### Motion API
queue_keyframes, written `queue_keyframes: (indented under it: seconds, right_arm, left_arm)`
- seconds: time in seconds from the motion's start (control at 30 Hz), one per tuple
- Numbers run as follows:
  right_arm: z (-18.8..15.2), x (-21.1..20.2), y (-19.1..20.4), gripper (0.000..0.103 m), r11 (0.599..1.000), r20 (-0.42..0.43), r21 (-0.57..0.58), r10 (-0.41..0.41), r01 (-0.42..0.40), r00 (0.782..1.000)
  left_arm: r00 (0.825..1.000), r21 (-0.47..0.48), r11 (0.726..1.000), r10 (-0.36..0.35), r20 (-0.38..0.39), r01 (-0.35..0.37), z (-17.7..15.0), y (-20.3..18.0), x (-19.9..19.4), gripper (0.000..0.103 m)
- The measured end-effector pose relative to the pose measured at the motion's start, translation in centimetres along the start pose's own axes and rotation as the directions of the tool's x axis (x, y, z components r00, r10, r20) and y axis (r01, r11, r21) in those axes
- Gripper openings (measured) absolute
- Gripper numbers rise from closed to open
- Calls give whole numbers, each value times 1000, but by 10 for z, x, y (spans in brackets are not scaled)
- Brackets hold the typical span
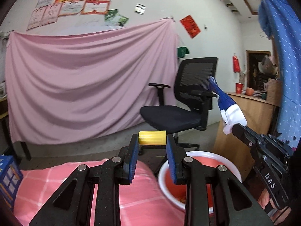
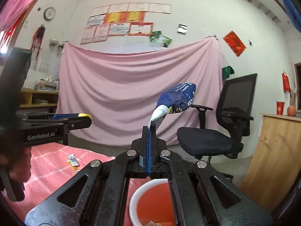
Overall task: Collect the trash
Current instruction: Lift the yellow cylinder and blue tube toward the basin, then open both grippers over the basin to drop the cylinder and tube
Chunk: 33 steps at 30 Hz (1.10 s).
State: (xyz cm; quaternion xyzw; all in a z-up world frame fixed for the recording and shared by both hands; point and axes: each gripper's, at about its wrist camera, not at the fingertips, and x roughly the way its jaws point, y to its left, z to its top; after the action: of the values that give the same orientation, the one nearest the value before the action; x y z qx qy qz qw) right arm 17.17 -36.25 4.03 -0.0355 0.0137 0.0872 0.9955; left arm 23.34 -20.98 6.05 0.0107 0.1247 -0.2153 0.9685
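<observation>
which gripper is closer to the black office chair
Right. The right gripper, shut on a blue wrapper, sits on the office chair side; the left gripper, holding a yellow cylinder, is further left.

Glossy yellow plastic cylinder; crinkly blue-and-white foil-like snack wrapper, shiny. Red plastic bin w/ smooth white rim. Matt pink draped cloth sheet. Black mesh-back office chair, fabric seat. Light wood-grain cabinet.
</observation>
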Motion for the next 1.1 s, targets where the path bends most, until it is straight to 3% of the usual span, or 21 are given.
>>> queue_keyframes:
  seconds: [0.3, 0.53, 0.67, 0.87, 1.1]
  right_arm:
    - [-11, -15, -26, 20, 997, -38, 22, -71, 72, 997]
    - [-28, -4, -46, 20, 992, -159, 73, -87, 99, 984]
    - [-42, 6, -58, 20, 987, -244, 112, -86, 116, 966]
    - [-63, 21, -68, 20, 975, -379, 169, -71, 144, 923]
    - [-81, 30, -78, 20, 962, -465, 223, -39, 160, 885]
  left_arm:
    - [995, 12, 995, -100, -16, 101, -5, -39, 21, 25]
    - [975, -44, 986, -164, -149, 159, -18, -48, 55, 25]
    - [950, -55, 985, -175, -258, 166, -29, -53, 76, 25]
    - [895, -69, 980, -197, -399, 185, -47, -58, 100, 25]
    - [858, -110, 977, -211, -468, 181, -55, -55, 115, 25]
